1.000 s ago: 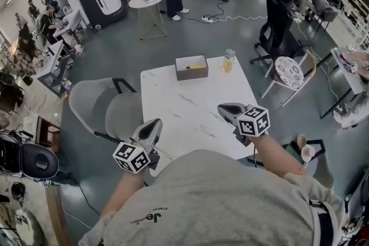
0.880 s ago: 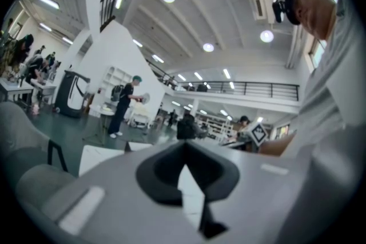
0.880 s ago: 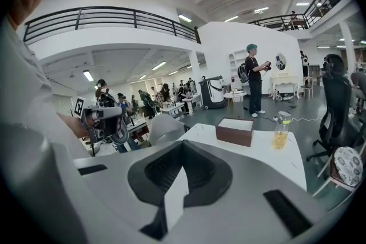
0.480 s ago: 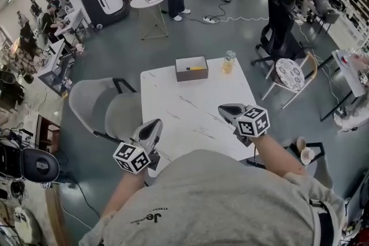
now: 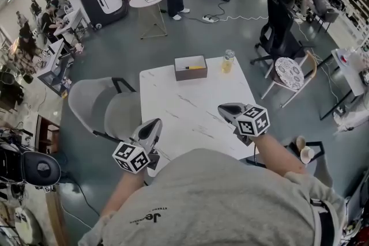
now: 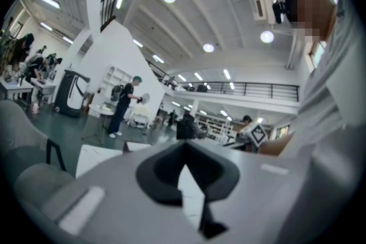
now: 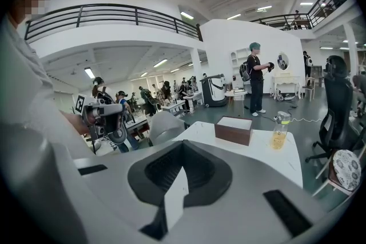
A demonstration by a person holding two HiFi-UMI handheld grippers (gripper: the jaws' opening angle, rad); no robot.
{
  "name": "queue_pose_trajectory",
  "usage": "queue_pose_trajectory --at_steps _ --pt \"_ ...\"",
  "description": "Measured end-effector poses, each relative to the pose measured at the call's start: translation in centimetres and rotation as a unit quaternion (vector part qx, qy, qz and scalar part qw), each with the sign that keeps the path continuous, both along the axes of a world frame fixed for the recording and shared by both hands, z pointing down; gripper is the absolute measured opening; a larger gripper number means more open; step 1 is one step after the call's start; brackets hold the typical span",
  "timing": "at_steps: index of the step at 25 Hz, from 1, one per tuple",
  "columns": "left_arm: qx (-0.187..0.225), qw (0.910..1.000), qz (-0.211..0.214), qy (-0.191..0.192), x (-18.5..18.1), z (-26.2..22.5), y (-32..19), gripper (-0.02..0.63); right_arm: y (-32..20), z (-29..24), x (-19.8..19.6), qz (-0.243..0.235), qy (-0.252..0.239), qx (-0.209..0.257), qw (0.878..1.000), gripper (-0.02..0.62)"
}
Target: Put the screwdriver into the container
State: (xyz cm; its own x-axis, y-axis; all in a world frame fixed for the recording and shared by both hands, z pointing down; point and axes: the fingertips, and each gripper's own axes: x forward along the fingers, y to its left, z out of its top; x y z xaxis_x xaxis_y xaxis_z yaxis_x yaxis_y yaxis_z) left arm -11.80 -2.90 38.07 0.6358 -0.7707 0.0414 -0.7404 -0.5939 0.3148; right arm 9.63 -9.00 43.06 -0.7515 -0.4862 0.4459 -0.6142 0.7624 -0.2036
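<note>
1 bottle [image 5: 228,60] near the container [image 5: 191,68]

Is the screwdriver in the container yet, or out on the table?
In. The head view shows the yellow-handled screwdriver lying inside the open-topped brown container, below its rim.

Count on the near table: 1 white marble-top table [image 5: 190,106], 1 brown open-top rectangular box [image 5: 191,75], 1 yellow-handled screwdriver [image 5: 196,67], 1 clear bottle of yellow liquid [image 5: 228,61]. Grippers: 2, left gripper [image 5: 155,124] and right gripper [image 5: 223,108]. Far right: 1 black office chair [image 5: 277,26].
</note>
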Motion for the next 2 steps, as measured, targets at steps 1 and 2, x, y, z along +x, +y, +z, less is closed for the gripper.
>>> queue_pose_trajectory --at_steps 1,2 --pt "0.0 1.0 0.001 0.0 0.05 -0.06 0.04 0.005 0.06 -0.04 0.01 -0.001 0.0 0.0 1.0 0.009" --pt "0.0 1.0 0.001 0.0 0.1 -0.12 0.08 0.005 0.11 -0.07 0.01 -0.002 0.001 0.0 1.0 0.009"
